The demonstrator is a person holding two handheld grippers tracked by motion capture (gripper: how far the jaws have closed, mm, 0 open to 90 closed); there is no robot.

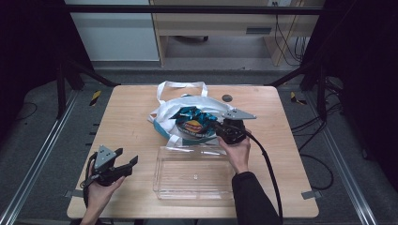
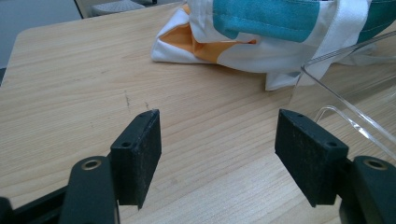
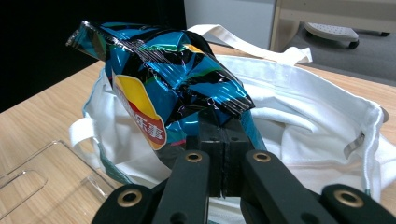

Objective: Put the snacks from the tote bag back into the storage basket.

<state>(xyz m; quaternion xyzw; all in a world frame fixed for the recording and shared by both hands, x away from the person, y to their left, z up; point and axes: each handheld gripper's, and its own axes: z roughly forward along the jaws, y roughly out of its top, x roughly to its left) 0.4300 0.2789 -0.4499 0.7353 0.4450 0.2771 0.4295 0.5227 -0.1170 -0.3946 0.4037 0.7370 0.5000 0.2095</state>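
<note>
Over the desk's middle, toward the far edge, the right claw (image 3: 223,135) is clamped on the chip bag (image 3: 173,84), holding it above the open tote (image 3: 299,107). Left claw (image 2: 217,154) idles near the front-left corner, jaws wide apart and empty. Clear tray (image 1: 195,173) sits at the front edge, just in front of the tote. Step in hand looks like unpacking; next move likely calls for carrying the bag to the tray and letting go.

Each black hand-held gripper (image 1: 115,164) carries a grey three-cornered plate, brass-ringed screws and a black cable; a dark sleeve (image 1: 251,197) covers the right forearm.
</note>
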